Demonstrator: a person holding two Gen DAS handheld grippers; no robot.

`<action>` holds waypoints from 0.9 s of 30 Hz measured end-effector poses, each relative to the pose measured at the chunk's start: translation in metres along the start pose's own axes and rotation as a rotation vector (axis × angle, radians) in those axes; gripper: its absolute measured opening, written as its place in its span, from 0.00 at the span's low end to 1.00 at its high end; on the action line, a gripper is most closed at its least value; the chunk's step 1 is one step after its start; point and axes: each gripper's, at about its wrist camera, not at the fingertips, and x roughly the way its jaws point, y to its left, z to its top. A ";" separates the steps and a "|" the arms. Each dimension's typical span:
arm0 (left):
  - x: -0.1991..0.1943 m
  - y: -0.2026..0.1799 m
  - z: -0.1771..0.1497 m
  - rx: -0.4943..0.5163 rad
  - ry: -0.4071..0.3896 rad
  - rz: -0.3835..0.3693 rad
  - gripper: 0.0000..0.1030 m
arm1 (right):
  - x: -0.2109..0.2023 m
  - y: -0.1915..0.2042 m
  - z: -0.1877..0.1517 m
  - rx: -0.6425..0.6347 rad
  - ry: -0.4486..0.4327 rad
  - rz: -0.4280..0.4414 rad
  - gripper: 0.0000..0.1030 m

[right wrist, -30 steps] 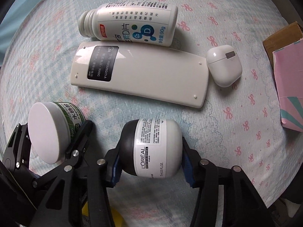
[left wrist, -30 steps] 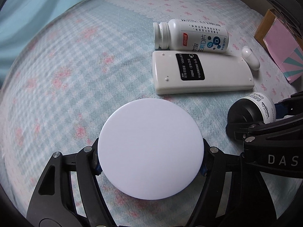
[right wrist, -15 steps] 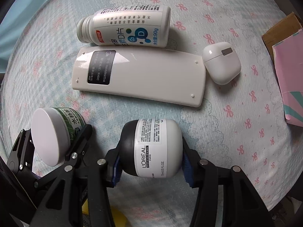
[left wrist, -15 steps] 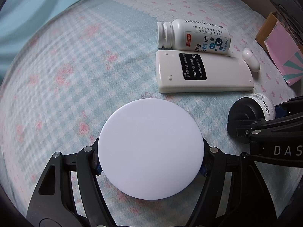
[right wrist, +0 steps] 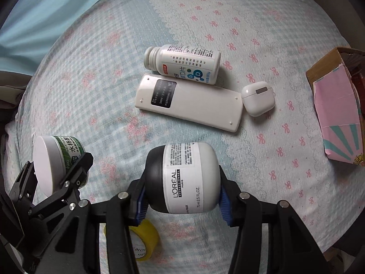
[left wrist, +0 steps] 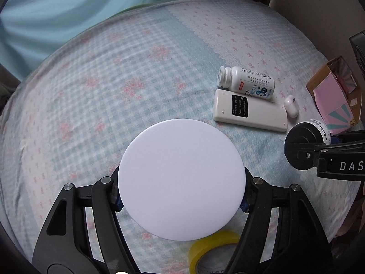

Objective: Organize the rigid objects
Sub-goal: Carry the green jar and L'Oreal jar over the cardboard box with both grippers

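Note:
My left gripper (left wrist: 181, 196) is shut on a green-labelled jar with a white lid (left wrist: 181, 178), held above the bed; the jar also shows in the right wrist view (right wrist: 56, 159). My right gripper (right wrist: 181, 196) is shut on a black-and-white L'Oreal jar (right wrist: 182, 178), which also shows in the left wrist view (left wrist: 306, 134). On the bedspread lie a white pill bottle (right wrist: 184, 65), a white remote (right wrist: 189, 101) face down beside it, and a white earbud case (right wrist: 257, 101) at the remote's right end.
A yellow tape roll (right wrist: 143, 239) lies on the bed under the grippers, also in the left wrist view (left wrist: 212, 253). A pink and brown cardboard box (right wrist: 337, 111) sits at the right edge. A blue curtain (left wrist: 68, 11) hangs behind the bed.
Both grippers have risen and pulled back from the bottle, remote and earbud case, still holding their jars. The tape roll has come into view below them.

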 end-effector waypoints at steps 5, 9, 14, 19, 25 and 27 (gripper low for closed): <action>-0.057 0.006 -0.001 -0.047 -0.030 0.035 0.66 | -0.057 0.005 -0.016 -0.077 -0.045 0.039 0.45; -0.097 0.005 -0.004 -0.093 -0.022 0.042 0.66 | -0.098 0.004 -0.024 -0.129 -0.081 0.053 0.45; -0.142 -0.018 -0.003 -0.110 -0.037 0.038 0.66 | -0.137 -0.005 -0.027 -0.183 -0.106 0.063 0.45; -0.174 -0.060 0.008 -0.090 -0.064 0.037 0.66 | -0.168 -0.037 -0.030 -0.215 -0.128 0.065 0.45; -0.199 -0.127 0.034 -0.084 -0.097 0.039 0.66 | -0.204 -0.093 -0.020 -0.257 -0.151 0.057 0.45; -0.201 -0.156 0.044 -0.072 -0.105 0.044 0.66 | -0.214 -0.116 -0.013 -0.272 -0.157 0.056 0.45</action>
